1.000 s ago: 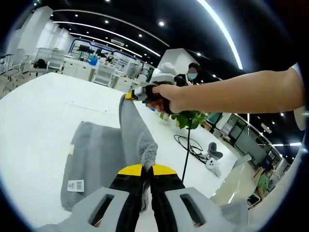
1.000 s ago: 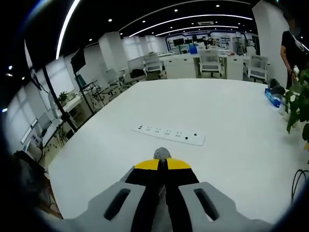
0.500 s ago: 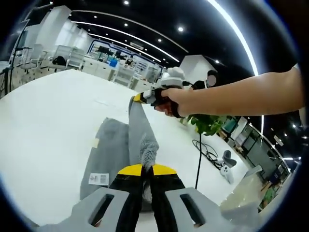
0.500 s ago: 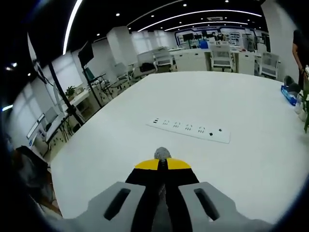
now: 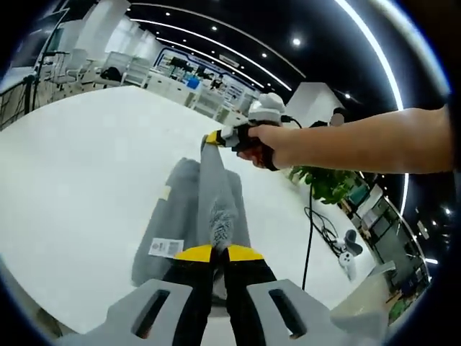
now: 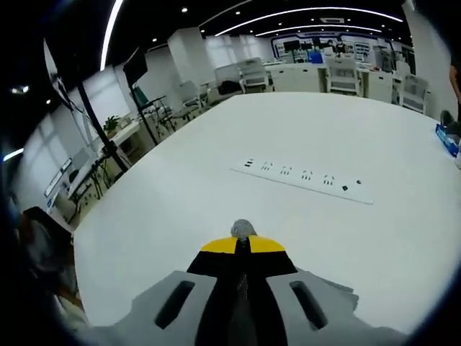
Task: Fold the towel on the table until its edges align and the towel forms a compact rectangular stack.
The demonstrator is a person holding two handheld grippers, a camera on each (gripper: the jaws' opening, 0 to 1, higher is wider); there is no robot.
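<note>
Grey terry-cloth towel: partly lying on broad white table, partly lifted; white label patch visible on the flat portion near the left gripper

Lifted edge: stretched as a taut narrow band between the two grippers, long axis running straight away from the left gripper toward the right one

Left gripper, yellow-tipped black jaws: together, clamped on near corner of towel, a tuft of cloth standing just above the tips

Right gripper, held in a person's hand: at far end of the band, jaws pinched on the opposite corner; in the right gripper view the same gripper closed with a small grey nub of towel between the tips

Flat portion of towel: lying to the left of the raised band in the left gripper view, directly below and beside it

Judgement: fold half-way, raised edge to be carried sideways over the flat part, both corners equally committed

Long white power strip: on table, well apart, ahead of right gripper
</note>
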